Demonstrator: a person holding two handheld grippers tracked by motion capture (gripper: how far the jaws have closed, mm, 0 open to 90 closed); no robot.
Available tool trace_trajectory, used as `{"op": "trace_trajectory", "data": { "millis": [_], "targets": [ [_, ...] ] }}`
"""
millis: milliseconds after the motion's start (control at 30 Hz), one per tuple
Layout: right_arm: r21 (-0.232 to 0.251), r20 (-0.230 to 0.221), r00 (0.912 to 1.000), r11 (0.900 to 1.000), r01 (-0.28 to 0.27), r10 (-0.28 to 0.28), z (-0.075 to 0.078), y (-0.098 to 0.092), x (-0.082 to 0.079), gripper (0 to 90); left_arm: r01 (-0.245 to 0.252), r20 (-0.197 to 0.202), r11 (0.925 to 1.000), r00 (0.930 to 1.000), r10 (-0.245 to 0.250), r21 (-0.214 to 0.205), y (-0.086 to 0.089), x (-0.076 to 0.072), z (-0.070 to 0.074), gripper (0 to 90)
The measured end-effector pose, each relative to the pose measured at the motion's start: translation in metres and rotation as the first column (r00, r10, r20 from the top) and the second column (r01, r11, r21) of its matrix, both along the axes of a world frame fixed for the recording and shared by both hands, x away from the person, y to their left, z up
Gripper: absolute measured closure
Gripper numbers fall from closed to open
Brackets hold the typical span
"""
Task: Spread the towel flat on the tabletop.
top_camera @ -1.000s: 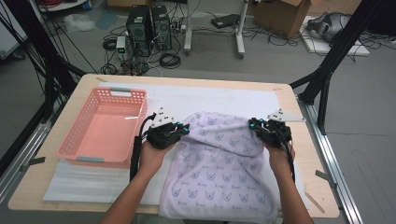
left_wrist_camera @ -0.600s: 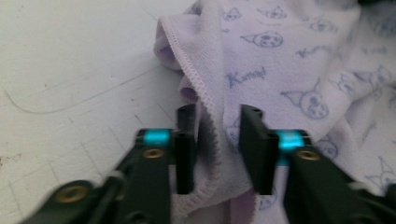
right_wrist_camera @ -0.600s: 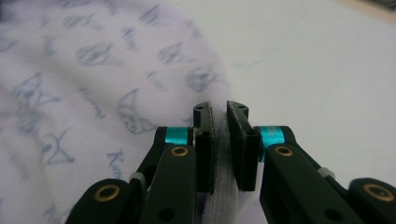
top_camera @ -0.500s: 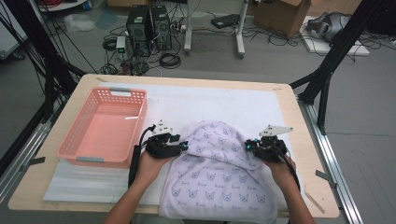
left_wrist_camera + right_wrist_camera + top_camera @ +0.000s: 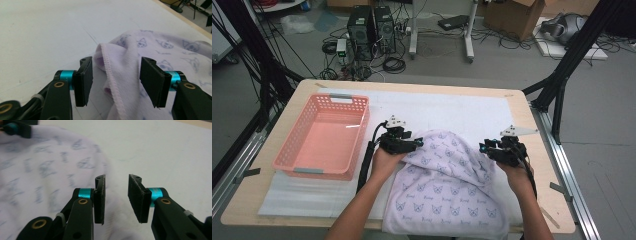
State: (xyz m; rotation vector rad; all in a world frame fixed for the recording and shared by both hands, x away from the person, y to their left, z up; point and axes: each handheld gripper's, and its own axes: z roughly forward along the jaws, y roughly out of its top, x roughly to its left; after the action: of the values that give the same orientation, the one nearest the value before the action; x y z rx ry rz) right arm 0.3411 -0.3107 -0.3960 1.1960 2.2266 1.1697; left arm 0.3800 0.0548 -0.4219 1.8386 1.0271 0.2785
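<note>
A: Going left to right, a pink basket (image 5: 323,137) stood clear of the work at the left of the counter (image 5: 272,202). Next came the left gripper (image 5: 418,144), whose jaws had just been opening and stood well apart. The hemmed edge of the lilac blanket (image 5: 447,190) lay loose between them, and neither pad pressed on it.

B: And the right gripper (image 5: 482,148)?

A: Its jaws had just been opening too and stood partly open, with nothing pinched between them. The blanket lay folded back on itself on the white mat (image 5: 452,110) and hung over the near edge.

B: How should the release have been done well?

A: I think both should have let go low and together, then backed straight off so that no hem snagged.

B: Did any view add something?

A: The left gripper view showed the stitched hem (image 5: 110,67) curling free, whereas the high view showed only a soft bulge there.
</note>
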Motion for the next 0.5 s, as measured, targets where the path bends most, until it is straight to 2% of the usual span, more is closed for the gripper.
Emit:
{"op": "trace_trajectory", "data": {
  "millis": [67, 167, 233, 300, 367, 400, 467, 500],
  "targets": [
    [-0.013, -0.036, 0.9992, 0.9998, 0.018, -0.018, -0.004, 0.002, 0.013, 66.7, -0.009, -0.002, 0.9999, 1.0000, 0.009, -0.012, -0.001, 0.005, -0.005, 44.6],
    [-0.016, -0.110, 0.9939, 0.9999, -0.002, 0.000, -0.015, 0.011, 0.031, 61.3, 0.005, -0.062, 0.9999, 0.9981, -0.005, 0.011, -0.004, 0.010, -0.016, 45.2],
    [-0.011, -0.174, 0.9839, 0.9990, -0.044, 0.041, -0.026, 0.020, 0.040, 55.5, 0.051, -0.076, 0.9981, 0.9959, -0.048, 0.034, -0.007, 0.010, -0.020, 53.1],
    [-0.006, -0.234, 0.9686, 0.9961, -0.088, 0.084, -0.035, 0.028, 0.044, 57.0, 0.113, -0.055, 0.9901, 0.9926, -0.109, 0.084, -0.010, 0.006, -0.020, 69.5],
    [0.004, -0.239, 0.9621, 0.9910, -0.134, 0.131, -0.038, 0.033, 0.045, 71.8, 0.136, -0.027, 0.9832, 0.9906, -0.134, 0.122, -0.013, 0.002, -0.017, 81.6],
    [-0.008, -0.232, 0.9610, 0.9875, -0.157, 0.151, -0.036, 0.034, 0.044, 80.0, 0.134, -0.016, 0.9829, 0.9909, -0.133, 0.126, -0.013, 0.001, -0.015, 83.3],
    [-0.071, -0.182, 0.9692, 0.9809, -0.181, 0.166, -0.031, 0.034, 0.041, 83.4, 0.101, 0.025, 0.9890, 0.9943, -0.104, 0.108, -0.009, -0.001, -0.008, 83.8],
    [-0.085, -0.148, 0.9784, 0.9837, -0.158, 0.144, -0.028, 0.033, 0.041, 84.7, 0.082, 0.052, 0.9922, 0.9948, -0.087, 0.094, -0.006, -0.002, -0.004, 83.9]
  ]
}}
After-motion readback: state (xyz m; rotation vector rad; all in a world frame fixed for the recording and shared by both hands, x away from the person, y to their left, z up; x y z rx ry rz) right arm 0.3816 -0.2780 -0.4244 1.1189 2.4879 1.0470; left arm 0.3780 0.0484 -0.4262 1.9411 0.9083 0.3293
